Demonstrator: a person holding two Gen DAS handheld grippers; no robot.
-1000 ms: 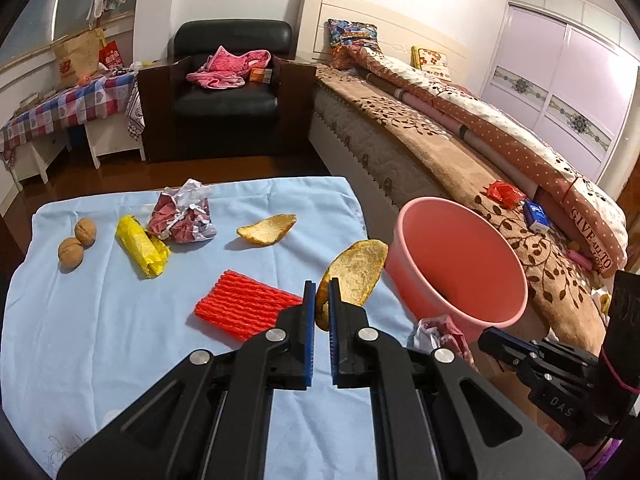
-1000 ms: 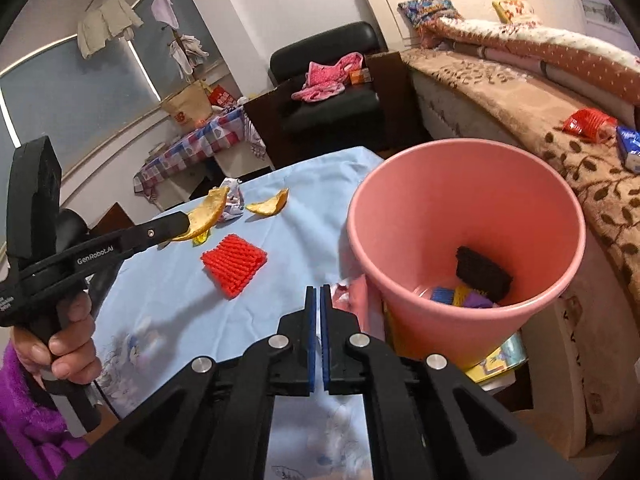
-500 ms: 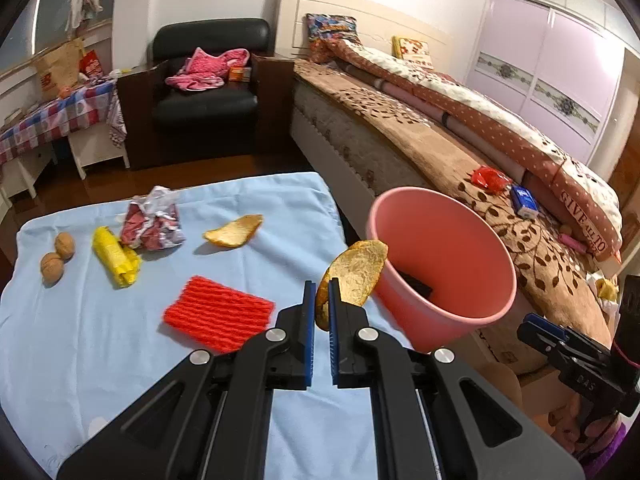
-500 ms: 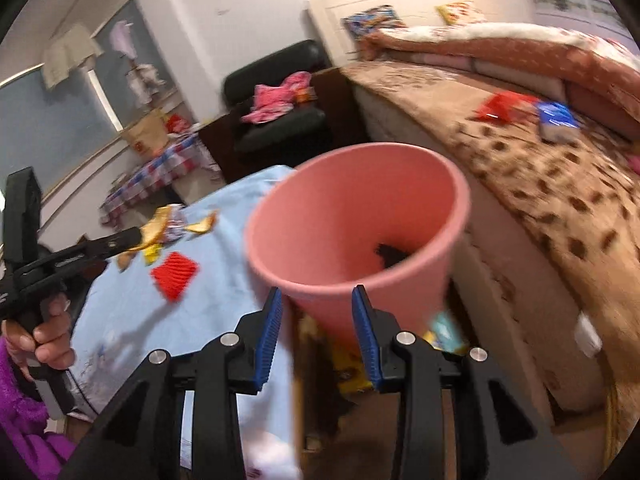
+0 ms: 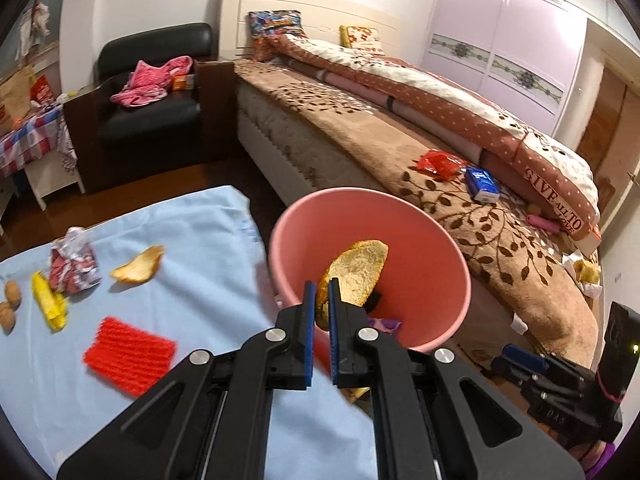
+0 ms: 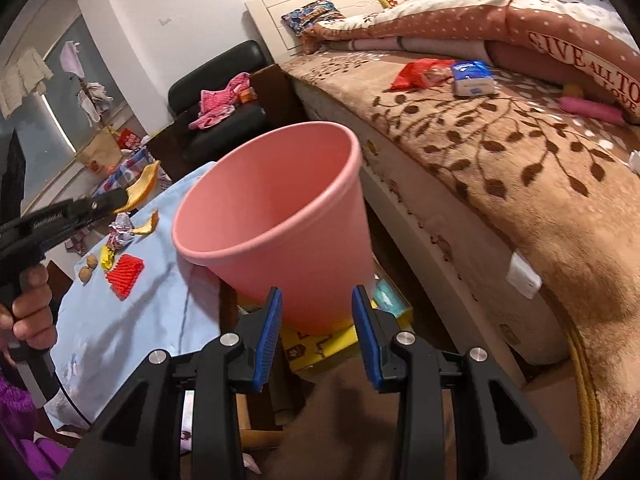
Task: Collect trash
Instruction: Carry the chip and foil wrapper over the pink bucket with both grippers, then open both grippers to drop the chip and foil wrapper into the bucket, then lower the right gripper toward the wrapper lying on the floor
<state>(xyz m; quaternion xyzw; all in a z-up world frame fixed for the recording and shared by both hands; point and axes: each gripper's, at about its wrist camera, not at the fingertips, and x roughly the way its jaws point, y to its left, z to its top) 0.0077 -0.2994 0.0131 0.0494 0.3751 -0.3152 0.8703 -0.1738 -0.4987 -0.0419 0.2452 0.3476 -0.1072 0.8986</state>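
**A:** Your left gripper (image 5: 322, 304) is clamped narrow on the orange peel (image 5: 356, 270). From its wrist camera the peel's long axis runs up and away from the fingertips, and its free end hangs over the mouth of the pink bin (image 5: 448, 248).

**B:** So is it actually above the opening?

**A:** I can't say for certain. In the right wrist view the same peel (image 6: 142, 186) looks off to the bin's left, over the far edge of the blue cloth (image 6: 160, 300), though the angle may deceive. I judge you should carry it a little further toward the bin's centre before you let the jaws part, so the long end clears the near rim.

**B:** And the right one?

**A:** Your right gripper (image 6: 316, 322) stands wide and holds nothing. The bin's lower wall sits just ahead of its blue pads (image 6: 268, 320), but I cannot tell whether they touch it. The left is the working hand here.

**B:** What is left?

**A:** On the cloth: a second peel (image 5: 138, 266), a red ridged piece (image 5: 128, 354), a yellow wrapper (image 5: 50, 306), a crumpled foil wrapper (image 5: 74, 262), and walnuts (image 5: 10, 304) at the left edge. All of them lie to the left of the bin.
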